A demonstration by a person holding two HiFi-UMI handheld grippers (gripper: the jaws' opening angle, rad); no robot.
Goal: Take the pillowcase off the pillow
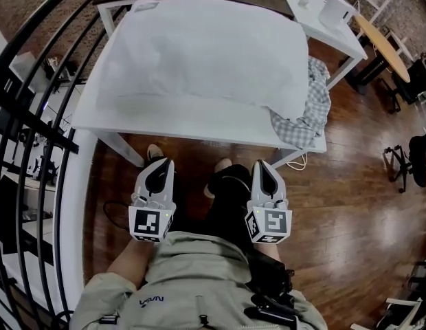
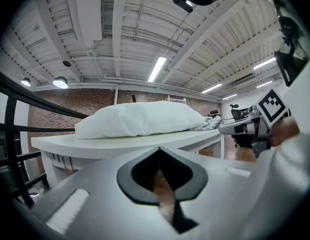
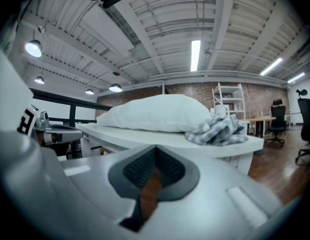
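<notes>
Closest in: left gripper (image 1: 159,167) and right gripper (image 1: 265,167) side by side, low over person's legs, short of table edge. Both sets of jaws pinched together, nothing between them. Further out: white table (image 1: 192,124), pillow (image 1: 206,53) lying flat on top, well clear of both grippers. Crumpled checked cloth (image 1: 308,115) at pillow's right corner.

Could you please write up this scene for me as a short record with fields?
Surface: white table
Pillow: white pillow lying flat on the table
Cloth: checked cloth bunched at the table's right corner, against the pillow
Left hand-held gripper: shut, empty, short of the table's near edge
Right hand-held gripper: shut, empty, level with the left one
Contact: neither touches the pillow
</notes>
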